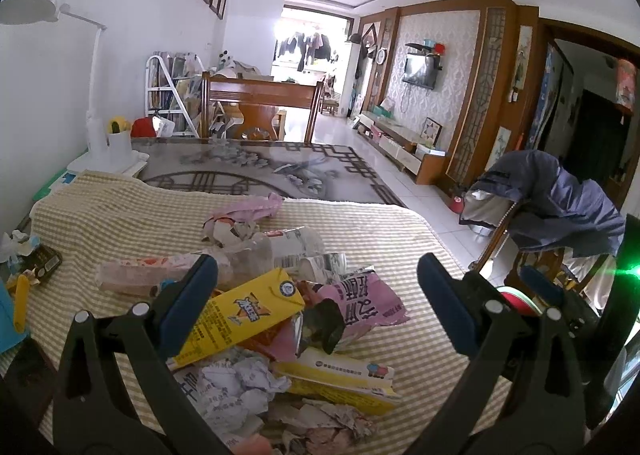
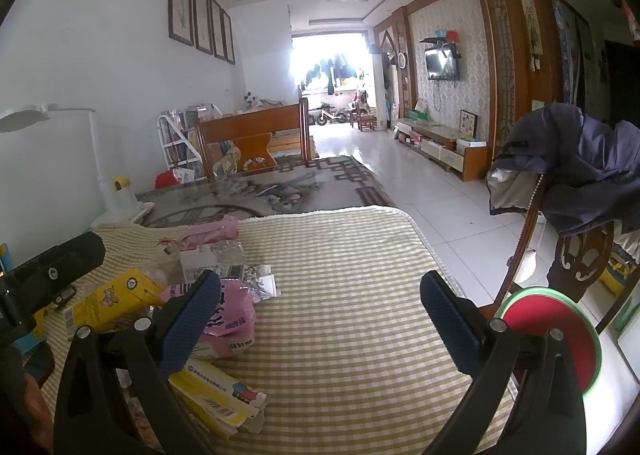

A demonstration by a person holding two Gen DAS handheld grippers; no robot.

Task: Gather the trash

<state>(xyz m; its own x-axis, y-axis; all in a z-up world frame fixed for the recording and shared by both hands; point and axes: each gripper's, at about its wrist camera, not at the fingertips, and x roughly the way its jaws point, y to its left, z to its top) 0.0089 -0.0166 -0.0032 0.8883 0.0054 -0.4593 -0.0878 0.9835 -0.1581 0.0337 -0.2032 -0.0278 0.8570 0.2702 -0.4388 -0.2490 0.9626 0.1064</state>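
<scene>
The trash pile (image 1: pixel 280 307) lies on the checked tabletop (image 2: pixel 340 295), the yellow carton (image 1: pixel 236 319) slanting across it; the left gripper (image 1: pixel 316 303) hovers directly over it, fingers wide apart, empty. The right gripper (image 2: pixel 320 319), equally open and empty, has the pile off its left finger; the left is nearer.

Large dark Chinese characters across the torn pink wrapper (image 1: pixel 360 295), too distorted to make out; same wrapper (image 2: pixel 232 307) in the right wrist view, print equally illegible. Stylised red-and-blue logo lettering plus columns of tiny print on the yellow carton (image 1: pixel 244 319), unreadable at this size. A barcode, a line of small Chinese text and cartoon figures on the flattened yellow-and-white box (image 2: pixel 224 395). Newsprint-like type on the crumpled paper (image 1: pixel 232 387), not legible.
</scene>
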